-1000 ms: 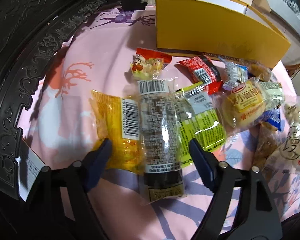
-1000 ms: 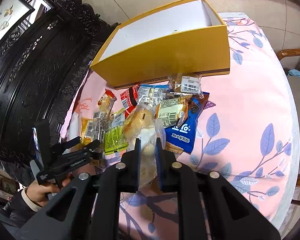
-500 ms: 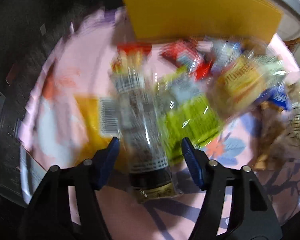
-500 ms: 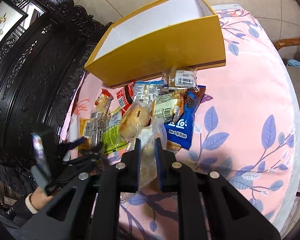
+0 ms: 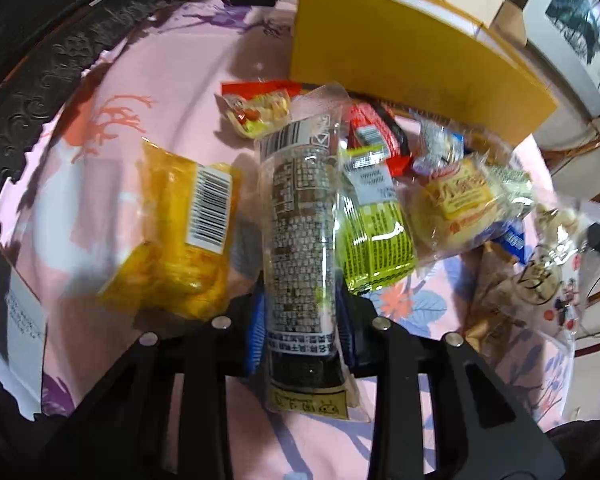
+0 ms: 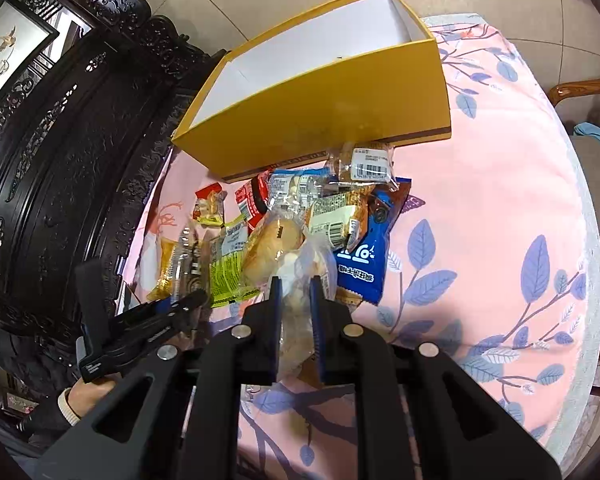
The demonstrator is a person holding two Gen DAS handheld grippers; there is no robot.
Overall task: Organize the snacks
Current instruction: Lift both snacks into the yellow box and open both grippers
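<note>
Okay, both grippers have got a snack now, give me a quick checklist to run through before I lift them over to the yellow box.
1. Left gripper shut on the long clear wrapper with the dark snack bar: ok, both blue pads press its sides.
2. Right gripper shut on the clear bag of pale puffy snacks: ok.
3. Open yellow cardboard box has room: ok, the white inside that shows is bare.
4. Neighbouring wrappers clear of the left grip: cannot tell, the lime-green packet lies tight against the bar.
5. Right bag free of the pile: cannot tell, it overlaps the round bun packet.
</note>
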